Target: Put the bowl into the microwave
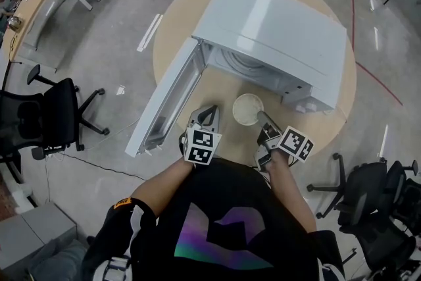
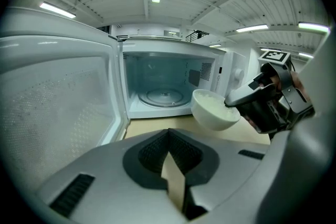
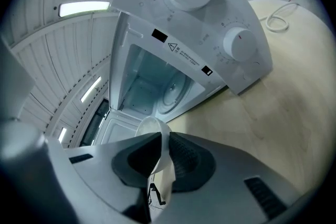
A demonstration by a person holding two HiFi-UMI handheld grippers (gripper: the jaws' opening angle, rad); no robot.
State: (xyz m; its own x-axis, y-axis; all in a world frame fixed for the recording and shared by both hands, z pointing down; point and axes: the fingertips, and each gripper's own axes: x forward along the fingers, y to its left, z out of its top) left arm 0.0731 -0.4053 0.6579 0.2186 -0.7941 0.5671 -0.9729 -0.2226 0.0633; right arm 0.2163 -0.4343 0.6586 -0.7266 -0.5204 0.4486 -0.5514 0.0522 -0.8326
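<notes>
Currently your right tool (image 1: 263, 120) is clamped on the near-right rim of the bowl (image 1: 248, 108). You hold the bowl over the counter (image 1: 177, 29), just in front of the microwave (image 1: 276, 36) opening and not inside it. The microwave door (image 1: 168, 102) stands open to the left. Your left tool (image 1: 207, 114) is just left of the bowl, tips together and gripping nothing.

white bowl (image 1: 248, 108) aloft just before the open white microwave (image 1: 276, 36).

Head view: steeply down over left tongs (image 1: 209, 114), right tongs (image 1: 262, 120). Both tongs views: close, facing microwave (image 2: 168, 86) ahead; all share bowl (image 1: 248, 108).
</notes>
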